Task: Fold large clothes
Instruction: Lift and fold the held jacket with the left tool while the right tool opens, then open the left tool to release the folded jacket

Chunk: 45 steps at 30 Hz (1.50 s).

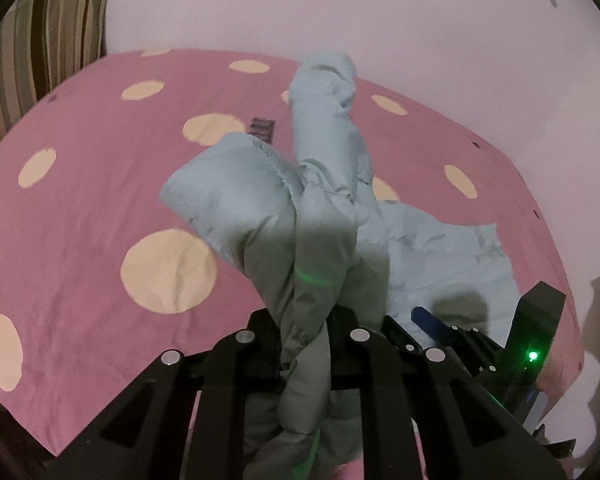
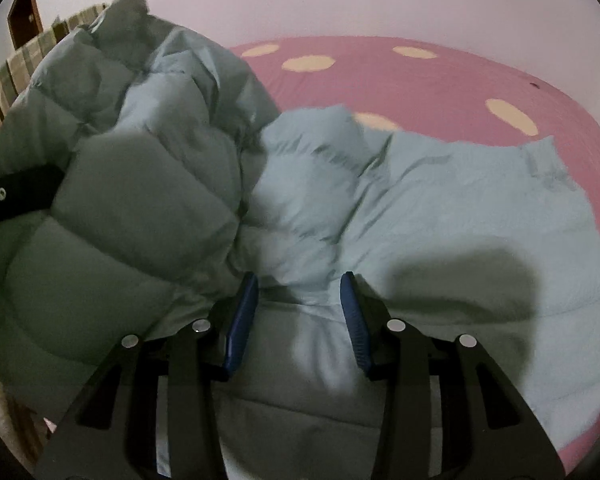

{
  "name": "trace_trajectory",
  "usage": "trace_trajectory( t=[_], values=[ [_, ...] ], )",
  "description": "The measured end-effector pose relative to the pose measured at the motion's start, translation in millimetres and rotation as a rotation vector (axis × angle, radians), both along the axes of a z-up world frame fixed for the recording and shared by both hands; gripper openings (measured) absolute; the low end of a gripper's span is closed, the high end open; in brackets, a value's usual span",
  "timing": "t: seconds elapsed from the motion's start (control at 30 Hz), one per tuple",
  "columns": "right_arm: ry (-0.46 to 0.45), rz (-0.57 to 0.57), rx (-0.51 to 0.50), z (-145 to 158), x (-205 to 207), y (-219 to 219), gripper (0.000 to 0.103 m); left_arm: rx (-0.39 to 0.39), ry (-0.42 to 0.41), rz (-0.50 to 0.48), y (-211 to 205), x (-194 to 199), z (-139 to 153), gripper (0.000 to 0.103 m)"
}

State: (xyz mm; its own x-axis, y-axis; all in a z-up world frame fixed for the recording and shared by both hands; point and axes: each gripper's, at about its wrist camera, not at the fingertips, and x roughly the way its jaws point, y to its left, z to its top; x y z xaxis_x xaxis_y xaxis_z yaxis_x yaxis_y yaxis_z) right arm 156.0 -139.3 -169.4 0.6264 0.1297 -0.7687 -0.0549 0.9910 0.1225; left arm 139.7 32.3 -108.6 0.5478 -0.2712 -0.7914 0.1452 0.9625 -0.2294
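We see, far left in the left wrist view, a striped cushion by the pink bedsheet w/ cream dots. Centre: our left gripper is clamped on a bunched fold of the pale blue puffer jacket, lifted off the bed. A small dark tag sits on the sheet; its writing is too blurred to read. To the right, our right gripper has its blue pads apart, either side of a jacket ridge lying on the bed.
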Motion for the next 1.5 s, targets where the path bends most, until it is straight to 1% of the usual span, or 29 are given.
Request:
trace_trajectory(
  t=[0.1,0.2,0.3,0.5,0.7,0.8,1.1,1.2,1.3,1.33,1.37,1.43,1.5],
  values=[
    [-0.022,-0.035,0.018,8.7,-6.7,-23.5,0.043,0.02,-0.014,-0.015,-22.9,-2.8,6.5,0.014],
    [-0.017,-0.07,0.055,10.5,-9.6,-48.2,0.043,0.044,-0.018,-0.03,-45.9,-4.9,6.6,0.014],
    [-0.029,-0.091,0.068,14.8,-18.8,-68.1,0.043,0.099,-0.031,-0.031,-70.8,-5.0,2.9,0.014],
    [-0.031,-0.125,0.072,21.2,-38.7,-104.0,0.044,0.127,-0.012,-0.039,-108.8,-0.2,-8.7,0.014],
    [-0.047,-0.175,0.07,28.1,-63.0,-141.4,0.046,0.179,-0.002,-0.07,-150.9,8.0,-25.6,0.014],
    [-0.046,-0.196,0.072,28.2,-75.3,-156.0,0.046,0.196,0.011,-0.079,-170.3,10.8,-39.5,0.014],
    [-0.021,-0.259,0.087,22.5,-82.4,-194.6,0.046,0.211,0.039,-0.118,-217.1,17.0,-70.7,0.014],
    [-0.013,-0.277,0.09,20.4,-81.9,-202.2,0.046,0.227,0.032,-0.13,-227.6,13.6,-74.4,0.014],
    [-0.013,-0.29,0.092,20.4,-83.9,-208.5,0.047,0.241,0.006,-0.147,-233.6,7.3,-65.9,0.018],
    [-0.015,-0.294,0.092,20.7,-84.2,-210.2,0.049,0.238,0.005,-0.149,-233.4,5.5,-62.1,0.023],
    [-0.018,-0.299,0.092,21.4,-85.0,-211.5,0.051,0.228,0.003,-0.154,-232.9,2.0,-57.1,0.025],
    [-0.025,-0.308,0.089,23.3,-86.9,-212.8,0.052,0.21,-0.014,-0.164,-233.3,-6.6,-47.2,0.035],
    [-0.026,-0.311,0.089,24.1,-87.7,-214.2,0.052,0.183,-0.039,-0.183,-232.0,-13.9,-35.6,0.04]
  ],
)
